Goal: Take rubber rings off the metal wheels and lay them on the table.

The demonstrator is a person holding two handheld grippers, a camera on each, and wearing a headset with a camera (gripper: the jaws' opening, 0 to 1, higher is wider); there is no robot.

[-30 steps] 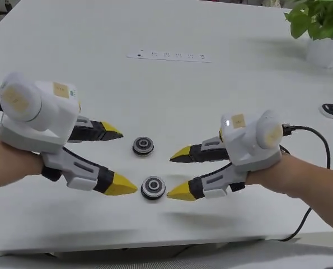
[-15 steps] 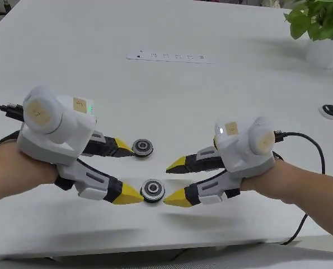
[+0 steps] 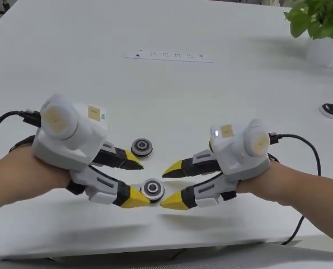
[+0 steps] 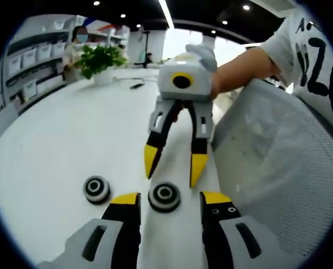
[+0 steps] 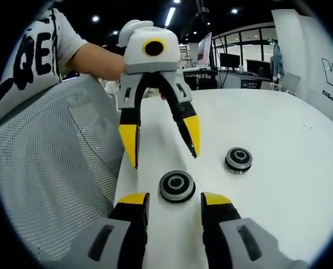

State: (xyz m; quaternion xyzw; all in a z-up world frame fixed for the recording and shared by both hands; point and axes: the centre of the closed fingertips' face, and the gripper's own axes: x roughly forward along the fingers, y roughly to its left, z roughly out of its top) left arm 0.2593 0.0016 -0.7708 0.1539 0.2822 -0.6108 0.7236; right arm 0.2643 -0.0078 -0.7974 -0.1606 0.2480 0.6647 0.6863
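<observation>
- We are holding the left gripper (image 3: pixel 140 180) and the right gripper (image 3: pixel 166 187) tip to tip near the front edge of the white table (image 3: pixel 155 95). Both claws are spread wide and gripping nothing.
- The near wheel (image 3: pixel 153 189) is lying flat between the four yellow tips. The far wheel (image 3: pixel 141 147) is lying just beyond the left gripper's upper jaw, apart from the first.
- We are judging that both wheels are wearing their rubber rings (image 4: pixel 151 197), so none is lying loose on the table yet.
- We are risking a skid. The wheel is small and round on a smooth, glossy top, so a jaw closing from one side alone would likely be pushing it away rather than pinning it.
- We are working close to the table edge, so a flicked wheel could be rolling off towards the mesh chair (image 5: pixel 54 168).
- The tips are looking hard, pointed and slick, and the ring is sitting snug around the rim. A tip may be slipping off the rubber instead of hooking under it, and a stretched ring could be springing away.
- The wheel is looking like a low metal disc with a bright hub and concentric grooves, banded in matt black rubber.
</observation>
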